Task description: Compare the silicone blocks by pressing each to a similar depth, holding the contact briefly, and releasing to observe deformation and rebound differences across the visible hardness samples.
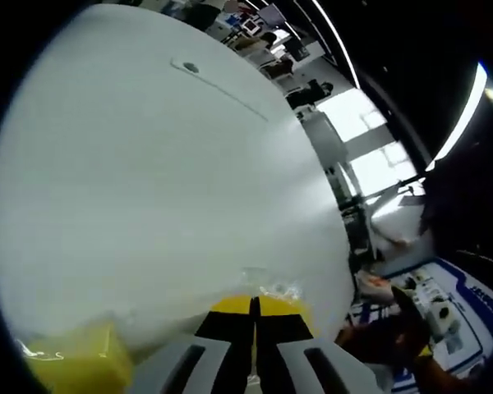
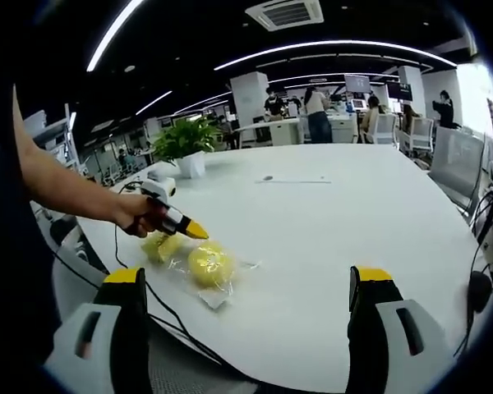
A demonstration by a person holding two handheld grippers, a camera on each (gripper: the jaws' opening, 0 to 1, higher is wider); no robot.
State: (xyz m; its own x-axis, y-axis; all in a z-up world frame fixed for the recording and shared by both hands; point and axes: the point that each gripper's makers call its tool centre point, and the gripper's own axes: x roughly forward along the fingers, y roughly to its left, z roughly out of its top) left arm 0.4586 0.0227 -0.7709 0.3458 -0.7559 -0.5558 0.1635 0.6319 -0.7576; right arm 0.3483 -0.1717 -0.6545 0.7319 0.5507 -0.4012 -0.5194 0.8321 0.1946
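In the right gripper view, two yellow silicone blocks lie in clear plastic bags on the white table (image 2: 329, 222): a rounder one (image 2: 209, 264) and a smaller one (image 2: 160, 245) to its left. A hand holds my left gripper (image 2: 199, 233), shut, its yellow tips at the rounder block's upper edge; whether they touch it I cannot tell. My right gripper (image 2: 248, 283) stands wide open and empty, nearer than the blocks. In the left gripper view, my left gripper (image 1: 253, 305) is shut, with crinkled plastic (image 1: 275, 289) just past its tips and a yellow block (image 1: 74, 361) at lower left.
A black cable (image 2: 152, 300) runs along the table's near edge by the blocks. A potted plant (image 2: 185, 139) stands at the far left of the table. People work at desks (image 2: 316, 123) beyond. A blue-and-white mat (image 1: 448, 304) lies off the table's edge.
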